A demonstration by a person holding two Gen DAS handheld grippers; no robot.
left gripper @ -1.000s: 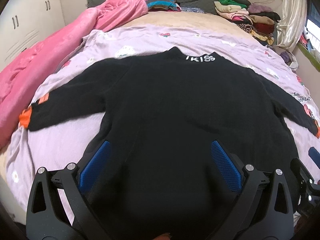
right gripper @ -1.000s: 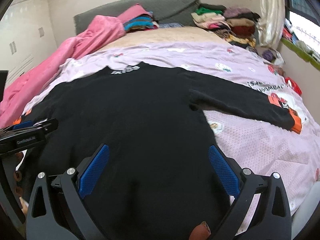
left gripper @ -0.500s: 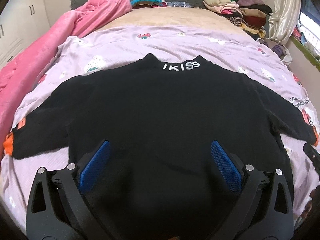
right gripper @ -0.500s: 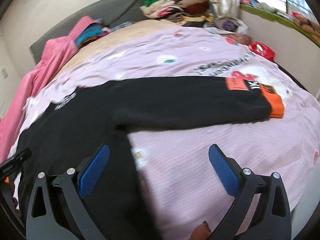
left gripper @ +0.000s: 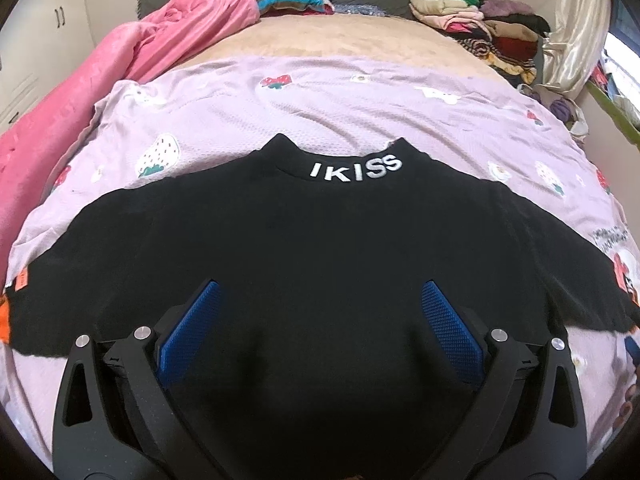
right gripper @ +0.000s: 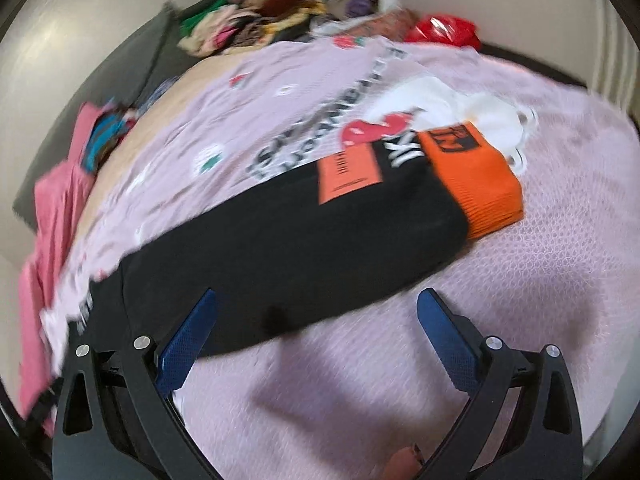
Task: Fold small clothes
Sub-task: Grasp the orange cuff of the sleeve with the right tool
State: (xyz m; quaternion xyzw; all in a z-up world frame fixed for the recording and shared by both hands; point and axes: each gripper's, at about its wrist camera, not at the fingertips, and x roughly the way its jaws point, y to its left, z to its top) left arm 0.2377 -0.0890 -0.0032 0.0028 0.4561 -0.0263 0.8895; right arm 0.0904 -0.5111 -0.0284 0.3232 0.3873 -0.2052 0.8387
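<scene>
The black sweater [left gripper: 320, 264] has its hem hidden beneath the left claw [left gripper: 320, 324], and its left cuff [left gripper: 4, 320] is cut off by the picture's edge. The right wrist view is smeared with motion blur: the print on the orange cuff [right gripper: 476, 184] and the orange patch [right gripper: 348, 174] cannot be read, and the clothes pile [right gripper: 256, 24] is a blur of colours.

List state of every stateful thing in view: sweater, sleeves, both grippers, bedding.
black sweater: spread flat, unfolded, collar away from the camera
right sleeve: stretched out sideways, orange cuff at its end
left gripper: open, over the sweater's body, holding nothing
right gripper: open, near the right sleeve, holding nothing
lilac sheet: spread under the sweater
pink blanket: bunched up
</scene>
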